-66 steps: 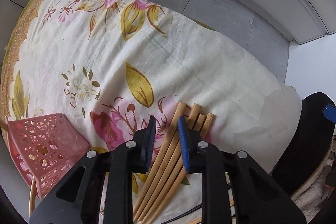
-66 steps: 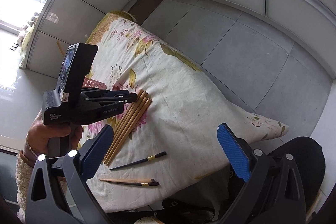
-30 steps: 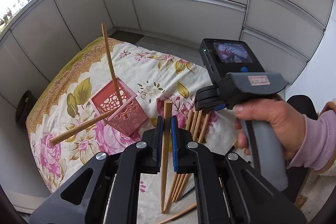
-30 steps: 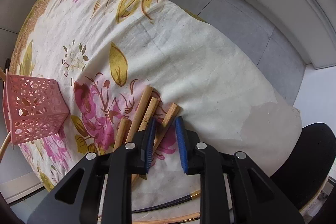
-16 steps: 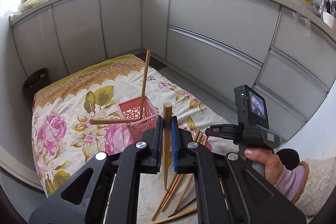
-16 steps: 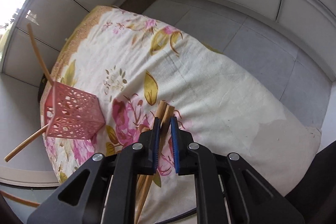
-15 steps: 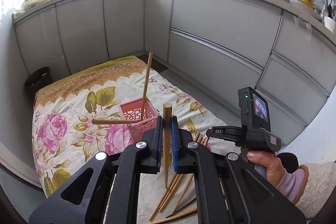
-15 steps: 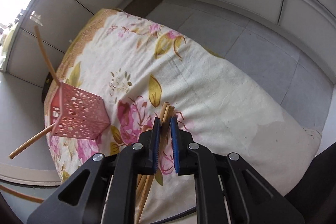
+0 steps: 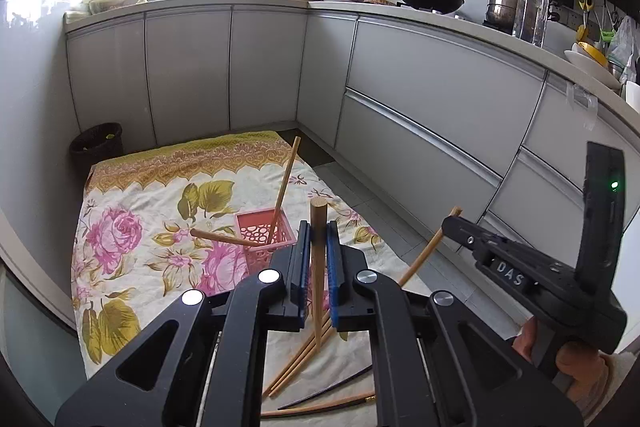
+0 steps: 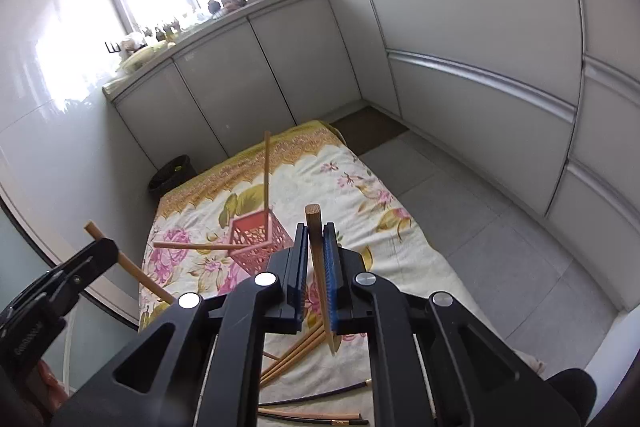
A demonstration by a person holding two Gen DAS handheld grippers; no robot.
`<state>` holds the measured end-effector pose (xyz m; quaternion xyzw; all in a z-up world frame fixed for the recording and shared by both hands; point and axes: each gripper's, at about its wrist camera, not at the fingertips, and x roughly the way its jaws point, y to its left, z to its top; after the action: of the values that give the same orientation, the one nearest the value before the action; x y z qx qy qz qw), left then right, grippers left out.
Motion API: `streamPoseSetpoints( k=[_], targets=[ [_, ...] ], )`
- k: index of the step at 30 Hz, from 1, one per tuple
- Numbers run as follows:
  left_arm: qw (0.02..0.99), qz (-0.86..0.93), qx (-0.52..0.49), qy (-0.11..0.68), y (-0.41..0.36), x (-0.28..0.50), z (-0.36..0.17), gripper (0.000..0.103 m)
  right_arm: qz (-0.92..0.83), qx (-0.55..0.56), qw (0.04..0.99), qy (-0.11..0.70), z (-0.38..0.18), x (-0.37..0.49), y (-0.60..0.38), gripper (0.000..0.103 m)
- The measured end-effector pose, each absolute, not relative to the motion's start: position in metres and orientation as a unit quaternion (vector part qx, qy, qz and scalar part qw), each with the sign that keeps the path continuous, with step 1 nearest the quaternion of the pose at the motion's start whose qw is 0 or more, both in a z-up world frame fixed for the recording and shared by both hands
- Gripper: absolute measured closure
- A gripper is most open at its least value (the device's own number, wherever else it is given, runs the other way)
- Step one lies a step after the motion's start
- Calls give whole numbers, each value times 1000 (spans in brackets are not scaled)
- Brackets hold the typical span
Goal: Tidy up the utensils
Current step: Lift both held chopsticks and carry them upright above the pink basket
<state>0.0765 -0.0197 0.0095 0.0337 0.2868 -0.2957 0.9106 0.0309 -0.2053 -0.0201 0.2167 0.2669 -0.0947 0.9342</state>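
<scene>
Wooden chopstick clamped in your left tongs, blue pads pinching the shaft, its blunt end poking up past the tips. At far left a dark bin sits in the corner where the cabinets meet, just off the edge of the floral cloth spread on the floor. On that cloth stands the pink perforated basket, well inside the borders, with one chopstick leaning up out of it and another lying across its rim and jutting left. There is open cloth all round the basket, widest on its left side.

Moving right: loose wooden chopsticks lie on the near part of the cloth below your tongs, with dark ones near the cloth's near edge. Grey floor tiles run bare between the cloth's right edge and the drawer fronts.

Your right tongs have just been closing, and they now grip a second wooden chopstick, tilted, lifted clear above the cloth. From the left camera you see that tool at far right, held off the cloth's edge over the tiles, your hand wrapped on its grip.
</scene>
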Motion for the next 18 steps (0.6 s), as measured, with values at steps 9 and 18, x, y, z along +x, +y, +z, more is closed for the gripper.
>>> streamPoseSetpoints(
  k=[9,18],
  targets=[
    [934,-261,11,243,-15,67,47,96,-57,196,961,186,73,7,-198,95],
    [948,-233,-1,215,-16,99,74,96,-41,183,972,140,113,25,-194,95]
  ],
)
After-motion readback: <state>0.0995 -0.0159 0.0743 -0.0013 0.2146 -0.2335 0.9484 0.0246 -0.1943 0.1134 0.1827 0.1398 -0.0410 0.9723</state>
